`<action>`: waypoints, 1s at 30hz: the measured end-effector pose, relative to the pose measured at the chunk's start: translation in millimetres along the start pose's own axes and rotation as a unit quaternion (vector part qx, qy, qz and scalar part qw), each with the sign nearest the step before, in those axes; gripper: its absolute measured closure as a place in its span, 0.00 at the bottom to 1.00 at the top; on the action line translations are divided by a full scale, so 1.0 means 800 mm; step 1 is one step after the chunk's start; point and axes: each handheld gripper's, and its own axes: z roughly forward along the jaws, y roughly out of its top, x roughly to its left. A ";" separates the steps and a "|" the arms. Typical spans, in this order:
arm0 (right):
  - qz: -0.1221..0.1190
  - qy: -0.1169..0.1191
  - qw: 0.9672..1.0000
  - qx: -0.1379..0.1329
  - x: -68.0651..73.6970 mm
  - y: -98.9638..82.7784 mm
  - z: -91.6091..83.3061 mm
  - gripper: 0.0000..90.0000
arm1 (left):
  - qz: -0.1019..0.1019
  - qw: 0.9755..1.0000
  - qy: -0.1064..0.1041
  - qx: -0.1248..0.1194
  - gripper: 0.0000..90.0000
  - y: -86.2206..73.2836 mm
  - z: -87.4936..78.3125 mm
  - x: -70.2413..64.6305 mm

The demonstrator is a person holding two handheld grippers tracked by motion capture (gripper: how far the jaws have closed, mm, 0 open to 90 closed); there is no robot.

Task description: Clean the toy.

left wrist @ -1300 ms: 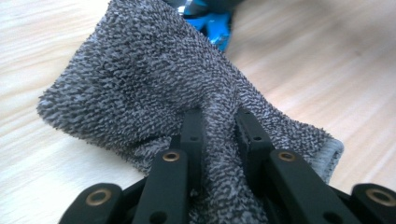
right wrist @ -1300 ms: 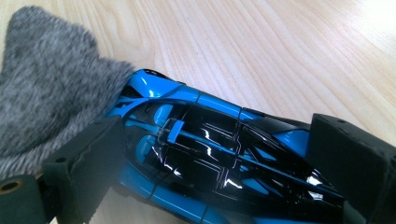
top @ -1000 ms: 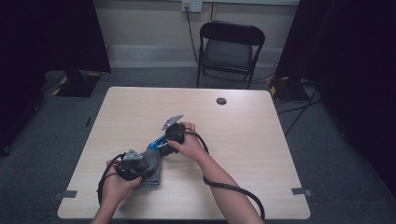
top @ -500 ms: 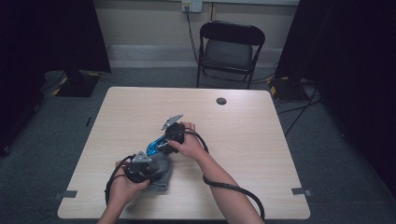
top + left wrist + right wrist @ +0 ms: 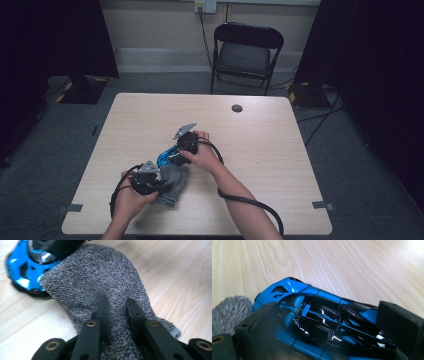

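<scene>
A: Since you ask nearest first: the left claw (image 5: 117, 312) is clenched on a fold of the cloth (image 5: 100, 282), its jaws pinching the grey terry between them. On the high view that cloth (image 5: 170, 182) lies at about seven o'clock of the bench's middle, close to the near edge.

B: And the car?

A: Just beyond the cloth, toward one o'clock from it. The car (image 5: 167, 157) sits on the bench (image 5: 280, 150) with the cloth's far end touching it. The right claw (image 5: 329, 322) grasps it across the body, one pad on each flank.

B: How will they handle?

A: My guess: the cloth is soft, light and limp, so it sags and drags wherever it is not pinched; a fold near its end, as now, gives a fair hold for wiping. The car (image 5: 319, 315) looks stiff, glossy and slick, with thin parts that could snap. Hold it by its flanks, mid-length, not by nose or tail, and not too hard.

B: Room to move?

A: Plenty. From twelve to three o'clock the bench lies bare wood, save a small dark round thing (image 5: 237, 108) well apart at twelve. The near edge is the tight one: the left hand (image 5: 131, 197) is close to it, and the cables (image 5: 250, 202) trail over it. A chair (image 5: 245, 52) stands past the far edge.
</scene>
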 end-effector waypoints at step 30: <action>0.001 0.001 1.000 -0.009 0.000 -0.003 -0.001 0.05 | -0.074 0.991 0.067 -0.085 0.84 -0.022 -0.061 0.068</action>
